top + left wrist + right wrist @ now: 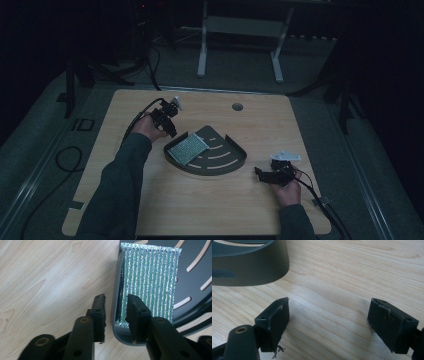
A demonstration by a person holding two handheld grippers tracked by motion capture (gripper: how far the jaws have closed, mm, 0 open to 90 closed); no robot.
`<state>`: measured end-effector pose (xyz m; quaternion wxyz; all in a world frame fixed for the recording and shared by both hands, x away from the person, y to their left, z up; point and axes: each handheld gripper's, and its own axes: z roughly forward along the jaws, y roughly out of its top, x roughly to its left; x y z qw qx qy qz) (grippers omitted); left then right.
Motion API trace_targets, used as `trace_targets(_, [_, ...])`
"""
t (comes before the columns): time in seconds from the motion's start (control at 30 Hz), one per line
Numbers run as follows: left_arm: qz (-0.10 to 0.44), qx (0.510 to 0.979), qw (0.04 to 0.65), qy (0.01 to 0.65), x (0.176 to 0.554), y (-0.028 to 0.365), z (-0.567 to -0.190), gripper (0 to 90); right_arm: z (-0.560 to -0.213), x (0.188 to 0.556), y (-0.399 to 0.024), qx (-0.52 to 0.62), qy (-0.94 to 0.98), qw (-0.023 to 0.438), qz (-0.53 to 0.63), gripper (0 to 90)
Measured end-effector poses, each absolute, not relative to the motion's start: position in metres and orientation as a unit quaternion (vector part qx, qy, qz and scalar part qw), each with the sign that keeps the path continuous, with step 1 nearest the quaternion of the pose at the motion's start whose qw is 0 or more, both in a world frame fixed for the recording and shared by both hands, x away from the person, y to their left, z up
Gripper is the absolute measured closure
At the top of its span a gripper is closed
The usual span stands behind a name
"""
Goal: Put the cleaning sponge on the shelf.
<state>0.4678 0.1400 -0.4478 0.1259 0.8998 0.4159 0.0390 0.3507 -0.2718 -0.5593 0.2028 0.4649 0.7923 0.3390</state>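
Dim room, pale wooden table [150,210], possibly grey carpet beyond

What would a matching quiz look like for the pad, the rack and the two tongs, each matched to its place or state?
1 foil pad
2 dark rack
3 left tongs
4 right tongs

A wide open over bare wood
B lying in the rack's left corner
C quarter-round, in the middle of the table
D partly open, straddling the rack's wall

Pairs: 1-B, 2-C, 3-D, 4-A
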Motion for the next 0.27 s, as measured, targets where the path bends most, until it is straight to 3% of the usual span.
trace_targets(0.27, [0.034, 0.892, 0.145, 0.427, 0.464, 0.158, -0.441, 61.5, -0.559, 0.351, -0.272, 0.465, 0.792, 0.203, 0.339, 17.4])
